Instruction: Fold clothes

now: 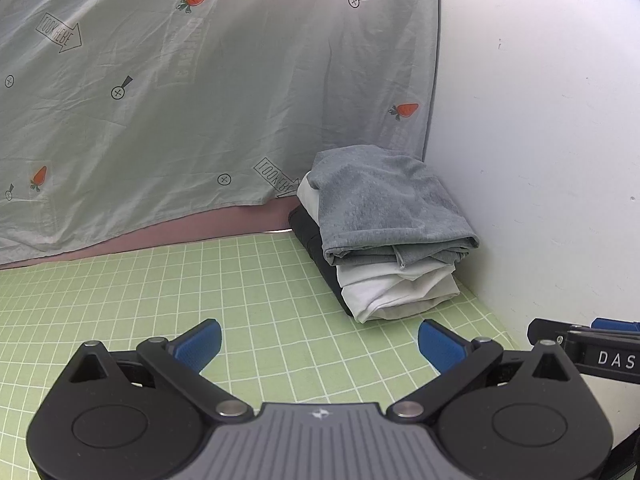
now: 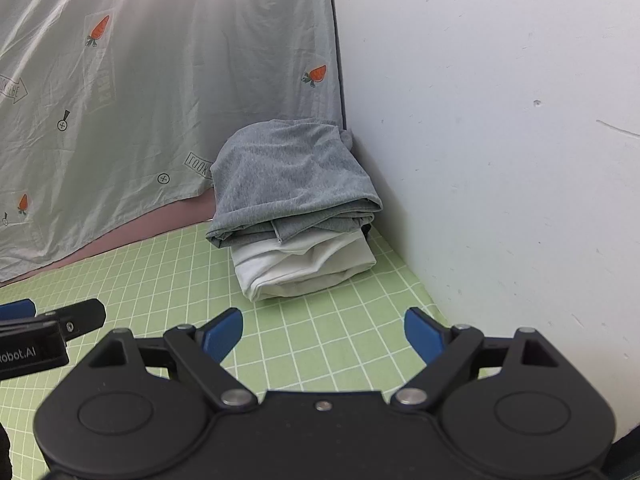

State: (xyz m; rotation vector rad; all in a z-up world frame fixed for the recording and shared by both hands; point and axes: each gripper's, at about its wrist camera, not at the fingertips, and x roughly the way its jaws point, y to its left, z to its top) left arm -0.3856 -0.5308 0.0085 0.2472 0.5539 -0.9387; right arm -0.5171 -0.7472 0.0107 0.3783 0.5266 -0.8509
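A stack of folded clothes sits in the far corner of the green grid mat [image 1: 168, 300] [image 2: 320, 340]. On top lies a grey garment [image 1: 384, 204] [image 2: 292, 172], under it a white one [image 1: 396, 286] [image 2: 304, 264], and at the bottom a black one [image 1: 312, 232]. My left gripper [image 1: 320, 344] hovers over the mat short of the stack, open, nothing between its blue pads. My right gripper [image 2: 324, 334] is also open and empty, just before the stack. Each gripper's side shows at the edge of the other's view.
A pale sheet with carrot prints [image 1: 180, 92] [image 2: 140, 80] hangs behind the mat, a pink strip [image 1: 180, 234] below it. A white wall [image 1: 540, 140] [image 2: 500, 140] closes the right side, right against the stack.
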